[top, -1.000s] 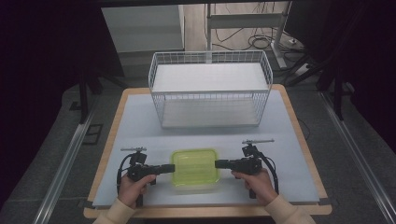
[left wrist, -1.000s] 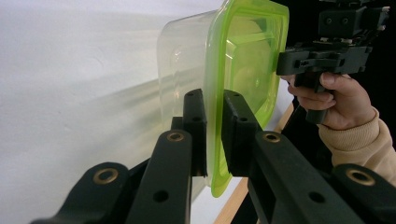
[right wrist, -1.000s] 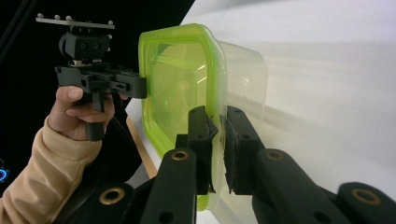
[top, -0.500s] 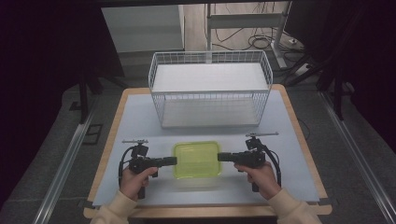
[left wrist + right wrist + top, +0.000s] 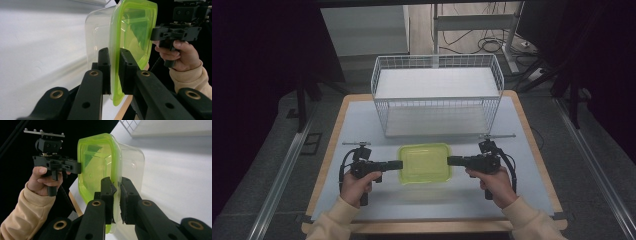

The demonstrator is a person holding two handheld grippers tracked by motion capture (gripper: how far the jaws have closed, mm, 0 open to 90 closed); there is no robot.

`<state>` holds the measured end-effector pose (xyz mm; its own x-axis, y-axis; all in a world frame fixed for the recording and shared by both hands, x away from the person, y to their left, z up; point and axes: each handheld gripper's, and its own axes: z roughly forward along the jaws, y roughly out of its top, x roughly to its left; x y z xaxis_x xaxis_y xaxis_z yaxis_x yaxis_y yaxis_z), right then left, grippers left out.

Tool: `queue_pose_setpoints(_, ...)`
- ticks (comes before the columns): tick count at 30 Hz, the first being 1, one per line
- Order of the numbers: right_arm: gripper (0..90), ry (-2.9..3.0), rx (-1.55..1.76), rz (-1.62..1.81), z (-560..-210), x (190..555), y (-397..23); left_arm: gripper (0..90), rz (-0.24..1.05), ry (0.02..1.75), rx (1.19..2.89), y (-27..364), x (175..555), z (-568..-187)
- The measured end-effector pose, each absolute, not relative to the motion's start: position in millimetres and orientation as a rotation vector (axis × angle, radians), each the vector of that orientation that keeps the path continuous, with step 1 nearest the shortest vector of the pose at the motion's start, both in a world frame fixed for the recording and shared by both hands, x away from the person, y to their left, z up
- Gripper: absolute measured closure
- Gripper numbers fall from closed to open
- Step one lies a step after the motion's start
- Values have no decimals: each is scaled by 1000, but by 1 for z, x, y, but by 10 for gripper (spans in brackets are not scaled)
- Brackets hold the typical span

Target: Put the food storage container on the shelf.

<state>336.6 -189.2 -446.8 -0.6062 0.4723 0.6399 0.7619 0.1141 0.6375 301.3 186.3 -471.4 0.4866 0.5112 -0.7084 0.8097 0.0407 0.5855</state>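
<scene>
Evidently light and empty, the box is clamped by left gripper and right gripper on its thin, flexible lid rim.

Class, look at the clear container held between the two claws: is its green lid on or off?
On. The green lid sits over the container, and both claws clamp its rim.

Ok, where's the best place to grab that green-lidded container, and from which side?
Grip the container by the lid's thin overhanging rim at its two short ends, coming in level from left and right. The rim juts past the clear body, so the jaws can pinch it. That is how it is held now: left gripper and right gripper each clamp an end, balancing it.
</scene>
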Motion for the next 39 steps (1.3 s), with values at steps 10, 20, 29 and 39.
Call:
queue_pose_setpoints(10,822,-2134,-1208,-1519,-429,342,-191,813,-311,1141,1622,184,310,-453)
queue_pose_setpoints(20,821,-2124,-1209,-1551,-413,344,-195,813,-309,1124,1624,181,316,-437)
queue_pose_setpoints(29,821,-2134,-1209,-1573,-397,348,-199,813,-303,1102,1625,178,324,-422)
queue_pose_setpoints(39,822,-2149,-1210,-1593,-379,354,-200,812,-277,1095,1632,174,332,-402)
